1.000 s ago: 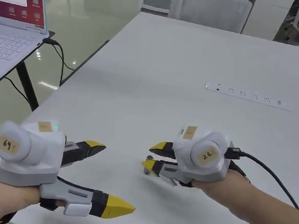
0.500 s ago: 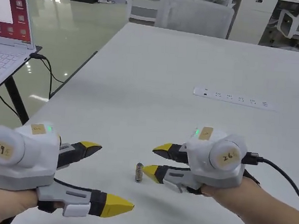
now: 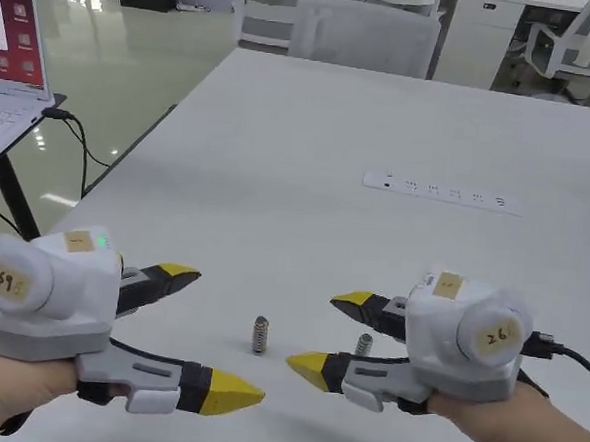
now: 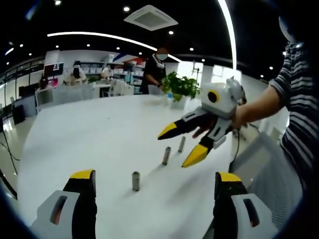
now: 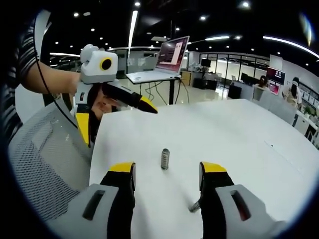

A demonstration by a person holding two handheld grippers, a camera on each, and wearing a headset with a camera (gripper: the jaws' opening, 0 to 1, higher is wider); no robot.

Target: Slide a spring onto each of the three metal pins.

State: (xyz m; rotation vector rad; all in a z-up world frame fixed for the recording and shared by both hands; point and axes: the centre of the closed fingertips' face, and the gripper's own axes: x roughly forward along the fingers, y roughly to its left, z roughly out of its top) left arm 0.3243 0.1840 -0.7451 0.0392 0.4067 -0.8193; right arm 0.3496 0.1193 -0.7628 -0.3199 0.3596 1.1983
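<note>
The left gripper (image 3: 218, 332) and the right gripper (image 3: 318, 331) both hung wide open just above the white table (image 3: 330, 133), with nothing held in either claw. In the left gripper view three small pins stood upright in a loose row: the near pin (image 4: 135, 180) ahead of the left jaws, then the middle pin (image 4: 166, 156) and the far pin (image 4: 182, 144) close under the right gripper's yellow tips. In the right gripper view a spring (image 5: 165, 158) wrapped the pin ahead of the right jaws. The other two pins looked ribbed as well, though too small to be sure.

The main risk was a knock. The pins appeared to stand free with nothing bracing them, and one sat just beside a right jaw. A sideways pull-out or a closing of that claw would likely have tipped it — and a toppled pin could shed its spring and roll across the smooth top. Lifting straight up and away looked safer. The right gripper's cable (image 3: 572, 355), trailing over the table, could also have swept a pin had the hand swung wide.
</note>
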